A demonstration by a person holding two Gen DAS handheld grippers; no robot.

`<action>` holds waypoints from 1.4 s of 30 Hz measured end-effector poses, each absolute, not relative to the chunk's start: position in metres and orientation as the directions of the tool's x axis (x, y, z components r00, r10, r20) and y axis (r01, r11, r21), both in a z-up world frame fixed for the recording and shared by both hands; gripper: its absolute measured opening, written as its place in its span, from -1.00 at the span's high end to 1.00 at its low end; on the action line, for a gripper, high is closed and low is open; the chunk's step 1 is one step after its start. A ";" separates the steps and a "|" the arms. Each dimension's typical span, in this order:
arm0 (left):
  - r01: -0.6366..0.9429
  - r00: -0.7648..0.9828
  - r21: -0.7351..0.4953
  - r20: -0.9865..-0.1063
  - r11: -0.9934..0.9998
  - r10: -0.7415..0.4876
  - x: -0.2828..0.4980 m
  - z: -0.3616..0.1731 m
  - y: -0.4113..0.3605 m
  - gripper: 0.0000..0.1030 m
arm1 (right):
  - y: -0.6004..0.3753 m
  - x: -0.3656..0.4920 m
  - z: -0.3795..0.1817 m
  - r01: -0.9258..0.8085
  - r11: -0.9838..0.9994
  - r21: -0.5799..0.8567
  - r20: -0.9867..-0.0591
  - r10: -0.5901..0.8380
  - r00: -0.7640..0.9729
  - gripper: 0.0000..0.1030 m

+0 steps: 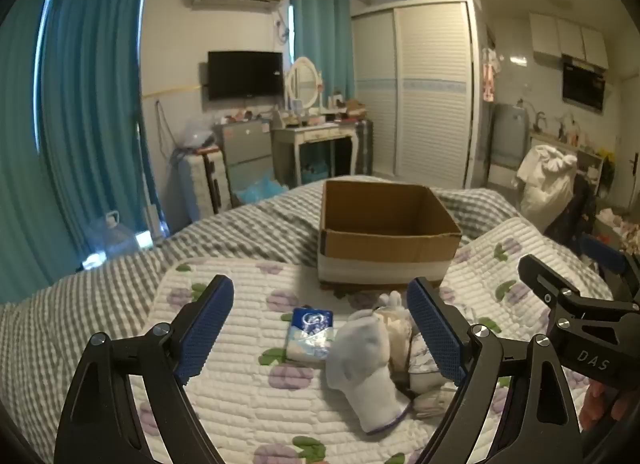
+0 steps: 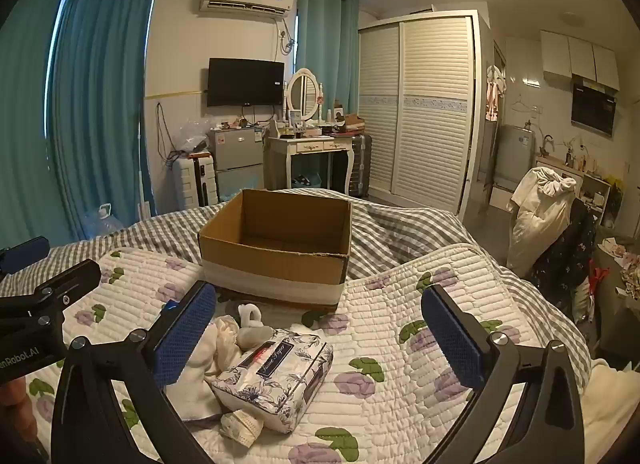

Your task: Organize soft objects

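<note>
— So, how did each hand-held gripper stand?
— Left hand-held gripper (image 1: 320, 330) and right hand-held gripper (image 2: 318, 338) were spread wide, holding nothing.
— And the soft things?
— A white sock (image 1: 366, 360), small tissue pack (image 1: 310, 334) and floral tissue pack (image 2: 276, 374) lay on the quilted bed (image 2: 400, 344), near the open cardboard box (image 2: 276, 248).

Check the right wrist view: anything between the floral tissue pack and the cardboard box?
Yes. A grey-and-white plush toy lies between the floral tissue pack and the cardboard box, on the quilt. Right wrist view shows it.
</note>
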State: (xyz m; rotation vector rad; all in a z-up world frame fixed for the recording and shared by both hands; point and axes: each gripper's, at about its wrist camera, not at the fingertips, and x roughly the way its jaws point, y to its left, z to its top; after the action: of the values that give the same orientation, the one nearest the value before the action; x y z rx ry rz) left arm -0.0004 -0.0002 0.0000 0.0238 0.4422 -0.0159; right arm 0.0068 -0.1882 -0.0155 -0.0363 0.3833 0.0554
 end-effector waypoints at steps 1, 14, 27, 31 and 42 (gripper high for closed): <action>0.021 0.904 0.022 -0.427 1.000 -0.010 -0.001 0.000 -0.001 -0.74 | -0.188 0.007 -0.016 -0.061 0.998 -0.023 -0.376 0.047 0.925 -1.00; 0.020 0.901 0.014 -0.433 1.000 -0.012 0.000 0.000 -0.001 -0.74 | -0.187 0.007 -0.019 -0.061 0.998 -0.032 -0.384 0.045 0.922 -1.00; 0.015 0.900 0.013 -0.437 1.000 -0.008 0.002 -0.004 0.001 -0.74 | -0.186 0.006 -0.021 -0.064 0.997 -0.032 -0.384 0.047 0.922 -1.00; 0.014 0.901 0.010 -0.434 1.000 -0.008 0.000 -0.001 0.001 -0.74 | -0.187 0.007 -0.019 -0.065 0.997 -0.031 -0.387 0.047 0.921 -1.00; 0.012 0.900 0.010 -0.435 1.000 -0.007 0.000 -0.001 0.002 -0.74 | -0.186 0.010 -0.026 -0.063 0.997 -0.034 -0.393 0.045 0.918 -1.00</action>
State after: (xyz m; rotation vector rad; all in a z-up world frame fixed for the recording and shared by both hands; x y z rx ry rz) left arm 0.0001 0.0021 -0.0006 0.0124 0.4504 -0.0098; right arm 0.0097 -0.1857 -0.0255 -0.0460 0.4030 0.0553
